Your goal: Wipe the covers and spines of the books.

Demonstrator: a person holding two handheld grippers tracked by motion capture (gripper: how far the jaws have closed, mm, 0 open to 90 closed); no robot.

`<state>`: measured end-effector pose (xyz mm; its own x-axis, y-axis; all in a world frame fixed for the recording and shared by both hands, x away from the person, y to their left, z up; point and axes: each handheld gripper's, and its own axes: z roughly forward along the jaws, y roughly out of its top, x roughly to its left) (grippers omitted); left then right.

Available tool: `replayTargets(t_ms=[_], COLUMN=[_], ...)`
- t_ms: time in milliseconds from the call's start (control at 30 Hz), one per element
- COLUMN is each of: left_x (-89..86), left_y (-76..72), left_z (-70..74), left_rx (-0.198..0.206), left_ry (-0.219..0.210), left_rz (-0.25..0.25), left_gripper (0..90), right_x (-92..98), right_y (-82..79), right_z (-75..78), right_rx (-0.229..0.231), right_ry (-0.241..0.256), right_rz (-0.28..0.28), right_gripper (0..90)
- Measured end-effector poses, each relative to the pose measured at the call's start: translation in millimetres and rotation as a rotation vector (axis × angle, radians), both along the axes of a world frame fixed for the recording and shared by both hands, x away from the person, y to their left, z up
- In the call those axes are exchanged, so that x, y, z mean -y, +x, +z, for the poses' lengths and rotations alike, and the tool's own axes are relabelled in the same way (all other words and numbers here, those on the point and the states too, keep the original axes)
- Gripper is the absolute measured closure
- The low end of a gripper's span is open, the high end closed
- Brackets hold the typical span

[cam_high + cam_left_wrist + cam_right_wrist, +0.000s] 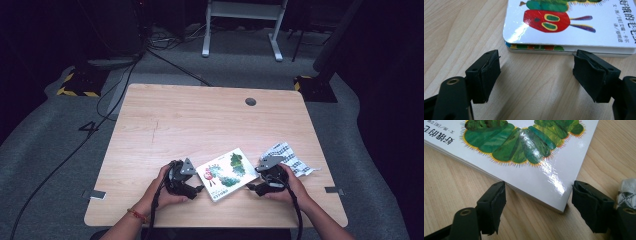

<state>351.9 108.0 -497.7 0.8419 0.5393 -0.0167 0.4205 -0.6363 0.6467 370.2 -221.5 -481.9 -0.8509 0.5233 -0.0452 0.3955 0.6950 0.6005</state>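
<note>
While the picture book [226,174] lies flat and closed near the front edge of the worktop [200,120], both grippers sit at its short ends, one per side. Left gripper [192,189] at the end with the caterpillar's red face, right gripper [254,186] at the green-body end. Reads as a bracketing setup for a two-sided grab or for lifting the cover; which one, can't say.

Left gripper view: jaws wide apart, nothing between them, book edge [569,48] just ahead of the tips, not touching as far as I can tell. Right gripper view: jaws also wide apart, straddling the book's near corner [559,206]; the right pad [586,202] looks very close to that corner, contact unclear.

Patterned black-and-white cloth [290,157] lies just behind the right gripper, partly covered by it; it's cut off at the frame edge in the right gripper view. Cover text is too small in the high view. Book's far edges are cropped in both gripper views.
</note>
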Motion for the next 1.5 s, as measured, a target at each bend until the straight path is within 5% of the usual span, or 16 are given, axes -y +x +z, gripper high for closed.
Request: replayTargets(t_ms=[233,633,800,933,1133,1367,1500], left_x=[5.9,19.6,18.5,20.5,22.6,14.5,11.1], left_y=[-7.4,-9.6,-8.9,-10.5,-11.4,-10.1,-13.3], left_z=[-0.1,3.2,7.2,11.5,17.8,16.0,16.0], left_rx=[-0.003,0.048,0.086,0.156,0.211,0.187,0.217], left_ry=[0.004,0.028,0.006,0.022,0.03,0.024,0.029], left_rz=[-0.034,-0.038,-0.016,-0.004,-0.029,-0.01,-0.004], left_gripper=[18.2,19.9,21.8,21.9,20.7,20.6,20.7], right_x=[0.5,2.6,3.3,4.2,4.7,3.9,3.6], right_y=[1.1,3.1,3.6,4.1,5.7,6.6,6.8], right_z=[-1.1,-2.0,-1.5,-0.8,0.4,0.4,0.2], right_rx=[-0.006,-0.019,-0.023,-0.029,-0.032,-0.035,-0.034], right_ry=[0.01,0.041,0.055,0.068,0.077,0.07,0.067], right_rz=[-0.008,-0.02,-0.023,-0.022,-0.02,-0.016,-0.015], right_gripper=[27.6,28.1,28.2,28.3,29.5,29.1,28.9])
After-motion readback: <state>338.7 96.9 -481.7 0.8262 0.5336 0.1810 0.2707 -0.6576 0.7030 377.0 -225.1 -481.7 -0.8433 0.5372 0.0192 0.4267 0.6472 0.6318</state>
